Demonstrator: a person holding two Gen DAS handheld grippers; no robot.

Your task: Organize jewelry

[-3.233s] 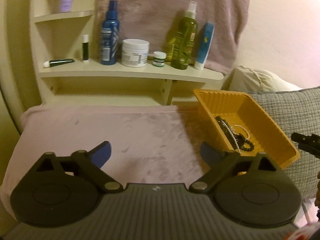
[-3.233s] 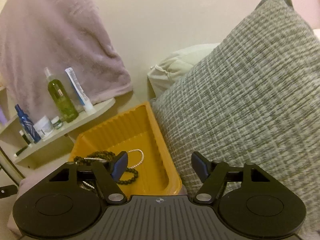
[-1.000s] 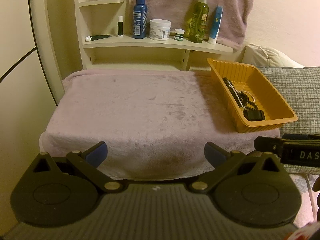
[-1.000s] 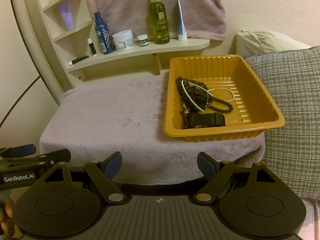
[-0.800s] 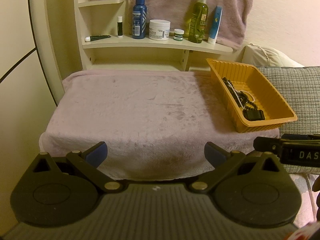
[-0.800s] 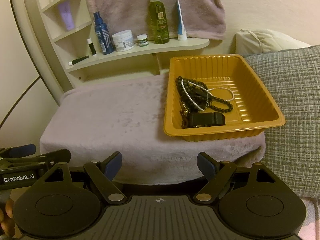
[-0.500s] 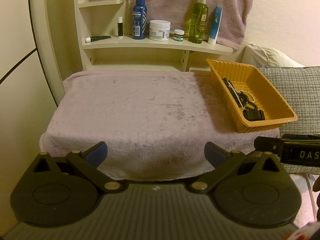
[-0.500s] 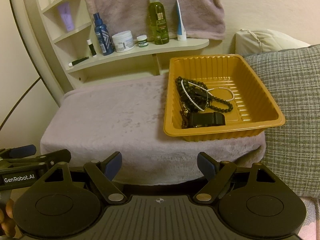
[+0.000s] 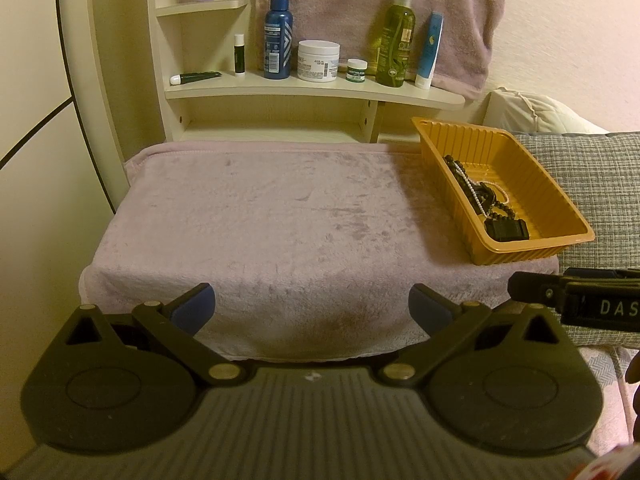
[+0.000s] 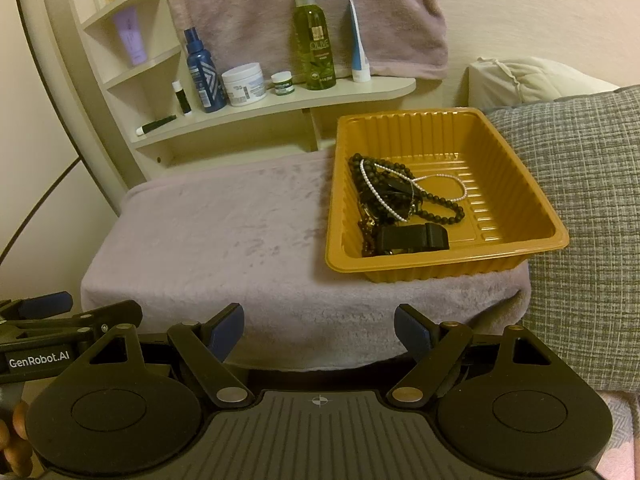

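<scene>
1 orange tray (image 10: 516,184) sits at the right end of the pink-covered tabletop (image 10: 208,236), touching the grey cushion (image 10: 592,200) beside it. Contents, all heaped against its left wall: 1 black bead strand (image 10: 440,206), 1 white pearl strand (image 10: 374,188), 1 black clip-like block (image 10: 412,237), and a darker brown piece beneath that cannot be made out.

The shelf (image 9: 312,88) behind carries 2 spray bottles, 2 jars and 2 standing tubes, plus 1 lying tube and 1 small stick.

Right gripper (image 10: 319,328): jaws wide apart, nothing between them, off the near tabletop edge; tray ahead and slightly right, well apart.

Left gripper (image 9: 312,308): jaws wide apart, holding nothing, tray ahead to its far right.
</scene>
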